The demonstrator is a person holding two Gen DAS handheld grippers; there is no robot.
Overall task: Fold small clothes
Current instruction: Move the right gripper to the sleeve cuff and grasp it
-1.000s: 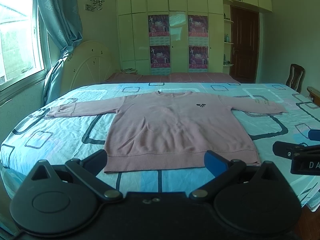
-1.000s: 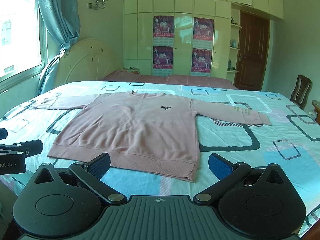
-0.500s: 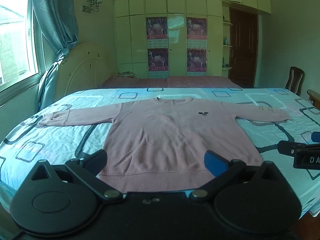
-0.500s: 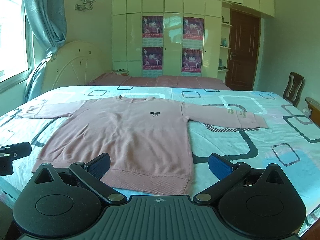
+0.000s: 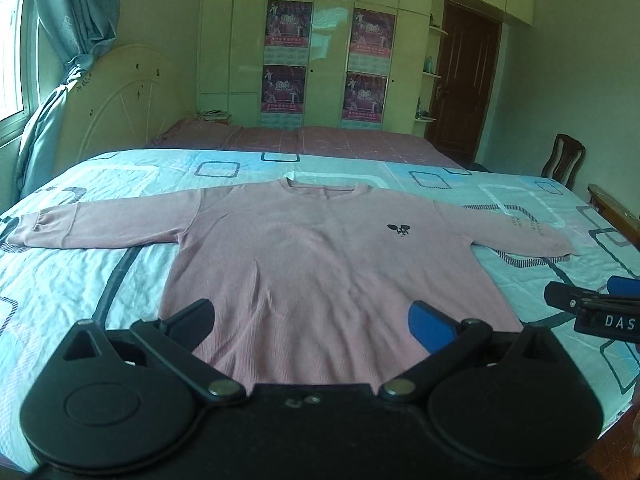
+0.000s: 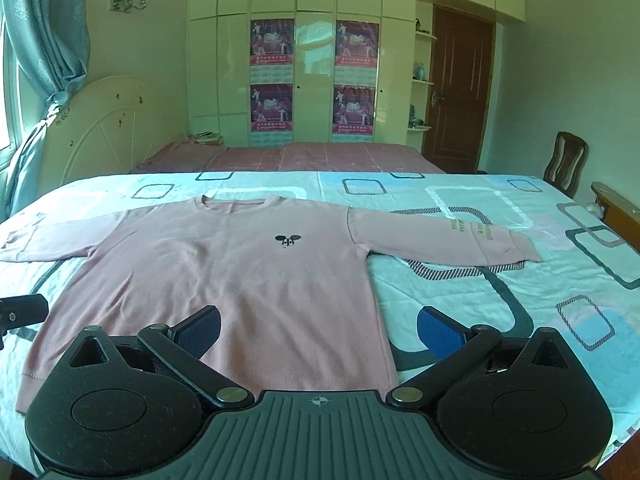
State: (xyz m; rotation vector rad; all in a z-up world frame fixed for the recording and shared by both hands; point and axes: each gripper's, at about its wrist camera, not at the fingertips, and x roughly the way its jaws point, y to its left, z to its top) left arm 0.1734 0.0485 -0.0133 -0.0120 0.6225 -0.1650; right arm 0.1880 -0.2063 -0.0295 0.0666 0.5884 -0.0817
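Sweater (image 5: 320,272) hem behind the gripper body (sleeve lettering (image 6: 474,232) too small to read)

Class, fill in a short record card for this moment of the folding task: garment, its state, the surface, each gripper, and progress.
garment: pink long-sleeved sweatshirt with a small dark chest emblem
state: spread flat, front up, both sleeves out sideways, no fold visible
surface: bed sheet, pale blue with rounded-rectangle pattern
left gripper: open, over the hem, holding nothing
right gripper: open, near the hem's right corner, holding nothing
progress: folding not yet begun
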